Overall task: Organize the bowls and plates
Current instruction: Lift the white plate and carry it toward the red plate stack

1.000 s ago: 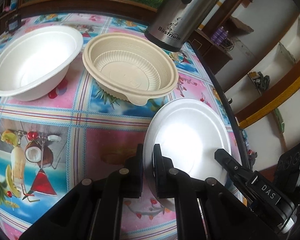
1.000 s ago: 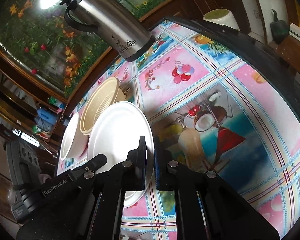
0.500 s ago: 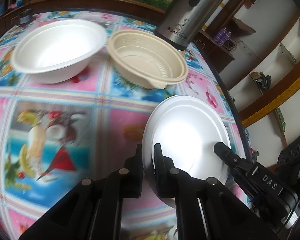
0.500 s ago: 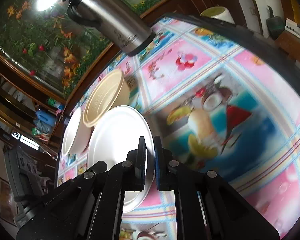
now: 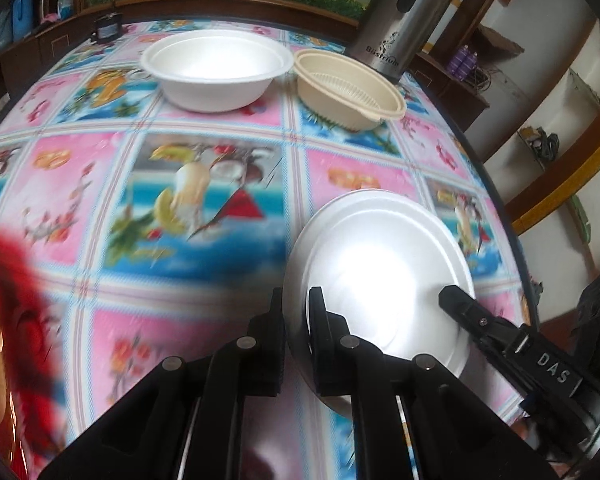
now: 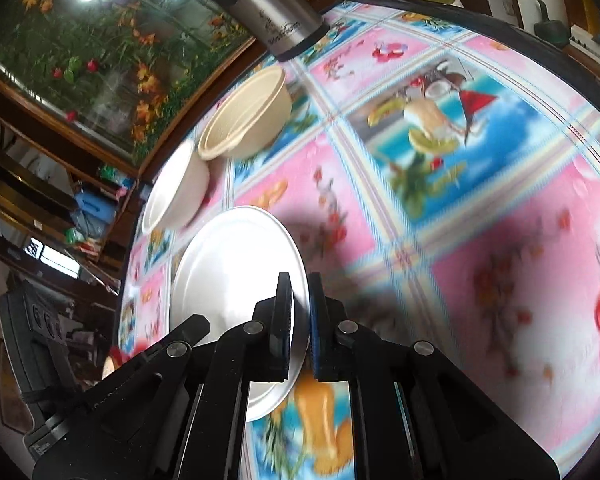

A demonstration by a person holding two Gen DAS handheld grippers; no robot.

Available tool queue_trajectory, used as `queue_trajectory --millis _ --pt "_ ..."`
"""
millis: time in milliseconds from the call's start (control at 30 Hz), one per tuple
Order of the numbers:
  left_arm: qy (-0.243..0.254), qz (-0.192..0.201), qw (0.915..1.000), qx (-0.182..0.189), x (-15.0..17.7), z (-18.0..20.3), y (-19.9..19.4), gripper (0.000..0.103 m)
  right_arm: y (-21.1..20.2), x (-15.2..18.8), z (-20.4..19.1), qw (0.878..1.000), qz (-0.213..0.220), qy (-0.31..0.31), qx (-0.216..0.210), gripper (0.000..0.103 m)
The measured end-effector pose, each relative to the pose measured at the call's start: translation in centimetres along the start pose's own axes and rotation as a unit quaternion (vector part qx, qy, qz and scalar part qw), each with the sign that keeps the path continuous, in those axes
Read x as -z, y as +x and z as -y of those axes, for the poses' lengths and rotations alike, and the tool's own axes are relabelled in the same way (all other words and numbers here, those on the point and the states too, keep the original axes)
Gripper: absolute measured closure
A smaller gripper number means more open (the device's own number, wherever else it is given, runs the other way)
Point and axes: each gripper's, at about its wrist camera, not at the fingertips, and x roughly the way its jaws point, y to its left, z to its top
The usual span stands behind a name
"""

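We see the white plate [image 5: 384,276] raised above the patterned surface [image 5: 204,200], its opposite rims pinched by our left gripper [image 5: 296,312] and right gripper [image 6: 299,300], jaws clenched on it. Beyond stand a white bowl [image 5: 216,70], beige bowl [image 5: 348,88] and steel flask [image 5: 404,20].

We see a smooth matt white foam plate [image 5: 384,268], a ribbed beige plastic bowl [image 5: 350,90], and a brushed steel flask [image 5: 404,28].

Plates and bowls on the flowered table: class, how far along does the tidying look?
Nothing looks stacked yet. In hand: the white plate, clamped at opposite rims by the left gripper and right gripper, above the tablecloth. Left: the white bowl and beige bowl sit side by side, unnested.
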Motion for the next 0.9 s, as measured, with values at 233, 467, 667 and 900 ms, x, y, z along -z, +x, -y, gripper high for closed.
queue_trajectory --millis 233,467,667,900 --pt "0.006 -0.005 1.0000 0.000 3.0 -1.2 -2.1 0.093 -1.2 3.6 -1.2 0.999 -0.023 -0.028 0.019 0.097" --pt "0.001 0.009 0.9999 0.005 4.9 -3.5 -5.8 0.094 -2.1 5.8 -2.7 0.998 -0.046 -0.034 -0.002 0.097" --pt "-0.019 0.053 0.9983 -0.017 5.5 -7.4 -11.2 0.093 -2.6 7.9 -8.3 0.994 -0.054 -0.092 -0.033 0.096" --pt "-0.072 0.090 0.9920 -0.052 5.5 -14.0 -16.1 0.093 -0.3 10.3 -16.7 0.981 -0.075 -0.159 -0.085 0.096"
